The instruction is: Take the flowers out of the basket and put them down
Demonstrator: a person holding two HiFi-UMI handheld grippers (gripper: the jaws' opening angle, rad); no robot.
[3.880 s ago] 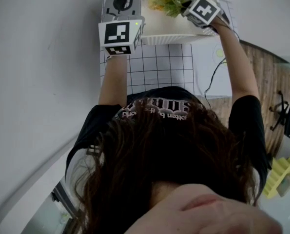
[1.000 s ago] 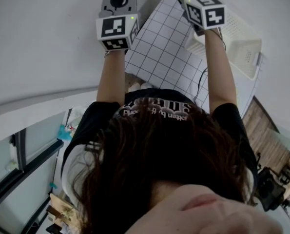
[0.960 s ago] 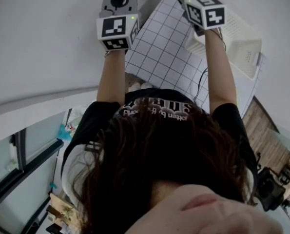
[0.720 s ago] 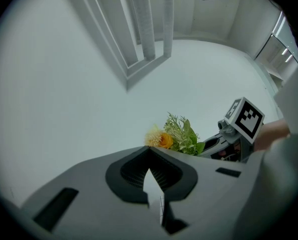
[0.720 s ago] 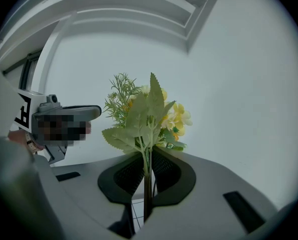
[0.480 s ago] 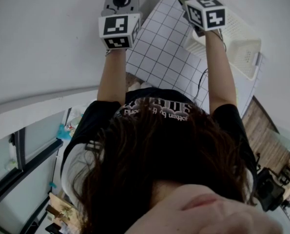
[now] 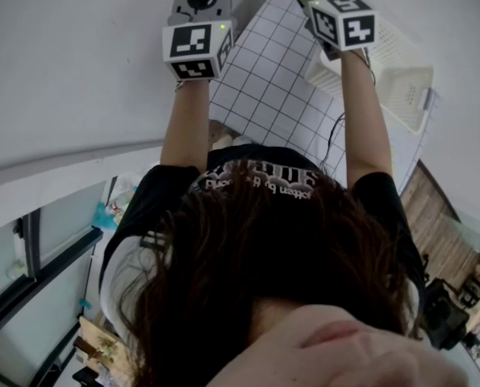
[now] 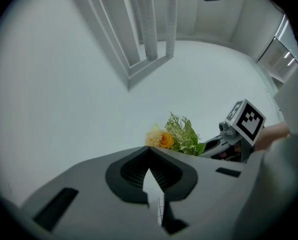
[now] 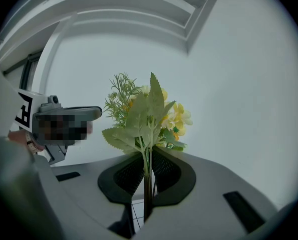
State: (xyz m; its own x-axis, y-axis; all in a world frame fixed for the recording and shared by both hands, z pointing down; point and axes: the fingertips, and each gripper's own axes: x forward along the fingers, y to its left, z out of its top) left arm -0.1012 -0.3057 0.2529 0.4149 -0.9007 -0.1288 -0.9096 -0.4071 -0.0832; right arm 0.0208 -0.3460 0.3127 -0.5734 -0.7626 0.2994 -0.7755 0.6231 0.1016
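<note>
The right gripper [image 9: 146, 160] clenched the flowers [image 9: 149, 116] by their stems, clear of the basket [image 7: 401, 79], apparently ready to set them down; the left gripper [image 8: 150, 170] hung shut, empty.

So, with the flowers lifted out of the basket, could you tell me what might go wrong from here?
The right tool pinches only the thin stems of the flowers, with the leafy head above its jaws, so the bunch may tilt or slip out. The left tool hangs shut close beside the blooms and could brush them. The basket takes up one side of the gridded mat, so the flowers may land against it.
</note>
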